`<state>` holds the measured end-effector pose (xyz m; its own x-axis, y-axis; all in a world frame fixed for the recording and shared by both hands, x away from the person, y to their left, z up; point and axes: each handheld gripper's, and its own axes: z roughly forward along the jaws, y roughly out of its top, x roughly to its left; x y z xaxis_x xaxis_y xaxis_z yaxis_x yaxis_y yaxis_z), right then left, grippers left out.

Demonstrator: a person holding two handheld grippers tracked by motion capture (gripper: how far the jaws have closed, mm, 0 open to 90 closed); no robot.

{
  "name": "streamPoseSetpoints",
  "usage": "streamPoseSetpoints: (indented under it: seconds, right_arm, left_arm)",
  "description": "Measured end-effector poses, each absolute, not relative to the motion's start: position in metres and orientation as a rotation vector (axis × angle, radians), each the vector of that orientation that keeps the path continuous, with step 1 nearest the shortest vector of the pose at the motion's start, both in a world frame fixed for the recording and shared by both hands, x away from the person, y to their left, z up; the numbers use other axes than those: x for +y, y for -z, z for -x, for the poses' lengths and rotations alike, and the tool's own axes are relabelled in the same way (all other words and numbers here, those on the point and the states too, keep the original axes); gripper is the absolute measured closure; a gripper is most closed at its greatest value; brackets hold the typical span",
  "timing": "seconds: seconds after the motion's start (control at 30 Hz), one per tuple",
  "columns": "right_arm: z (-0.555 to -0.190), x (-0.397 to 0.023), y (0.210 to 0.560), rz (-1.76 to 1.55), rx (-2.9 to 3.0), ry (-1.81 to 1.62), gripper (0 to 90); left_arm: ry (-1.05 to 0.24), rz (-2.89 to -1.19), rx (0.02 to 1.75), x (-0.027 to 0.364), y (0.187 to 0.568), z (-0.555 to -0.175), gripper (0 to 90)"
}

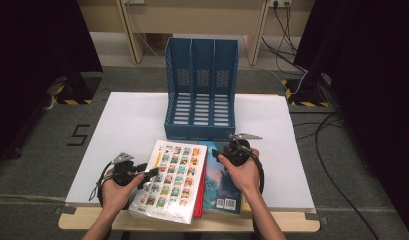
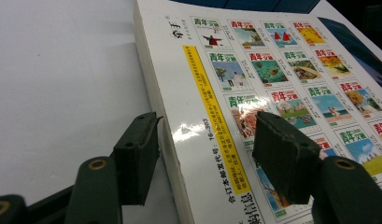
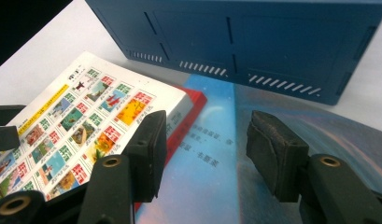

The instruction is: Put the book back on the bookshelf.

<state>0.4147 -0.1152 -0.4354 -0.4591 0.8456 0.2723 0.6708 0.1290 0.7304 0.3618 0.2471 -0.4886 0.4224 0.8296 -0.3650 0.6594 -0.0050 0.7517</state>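
The white book (image 1: pixel 170 181) lies at the near edge of the table (image 1: pixel 127 125), atop a red one and beside the blue book (image 1: pixel 223 185). The left gripper (image 1: pixel 148 173) straddles its left edge, jaws apart — grasp just starting. The right gripper (image 1: pixel 223 153) hovers over the blue book, jaws apart. Next, likely: clamp, lift, stand it in the far rack (image 1: pixel 202 90).

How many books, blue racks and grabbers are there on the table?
Books: 2, the white book and the blue book
Blue racks: 1, the file rack
Grabbers: 2, the left gripper and the right gripper
Total: 5
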Motion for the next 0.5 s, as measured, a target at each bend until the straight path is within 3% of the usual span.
streamPoseSetpoints:
  seconds: [0.5]
  right_arm:
    - [-0.434,-0.093,0.435,-1.543,2.269,-1.231,47.4]
  left_arm:
    - [-0.19,-1.741,1.308,0.247,0.487,-0.361,40.1]
